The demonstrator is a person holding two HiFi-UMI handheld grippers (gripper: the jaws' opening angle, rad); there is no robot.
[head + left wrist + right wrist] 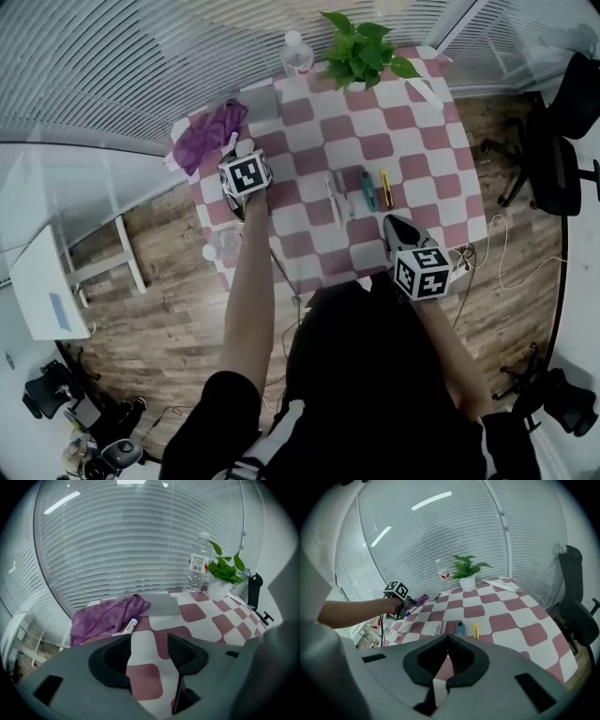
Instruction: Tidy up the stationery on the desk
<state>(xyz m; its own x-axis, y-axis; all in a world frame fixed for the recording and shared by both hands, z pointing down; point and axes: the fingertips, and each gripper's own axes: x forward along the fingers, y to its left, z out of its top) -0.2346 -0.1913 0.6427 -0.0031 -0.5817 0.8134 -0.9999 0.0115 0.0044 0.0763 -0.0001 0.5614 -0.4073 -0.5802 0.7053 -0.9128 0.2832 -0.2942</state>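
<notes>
Several stationery pieces lie in a row mid-table: a white pen point(332, 200), a grey pen point(344, 193), a teal piece point(368, 190) and a yellow utility knife point(385, 187). In the right gripper view the teal piece point(460, 628) and yellow knife point(476, 631) lie just beyond my right gripper point(449, 639), which is shut and empty near the table's front edge point(397, 228). My left gripper point(150, 641) is open over the checkered cloth, empty, at the table's left point(242, 161). Ahead of it lie a white marker point(130, 625), a purple cloth point(105, 616) and a grey pouch point(159, 605).
A water bottle point(297, 54) and a potted plant point(361, 47) stand at the table's far edge against the blinds. A white paper point(427, 89) lies at the far right corner. An office chair point(553, 159) stands right of the table. A white side table point(42, 281) stands on the floor at the left.
</notes>
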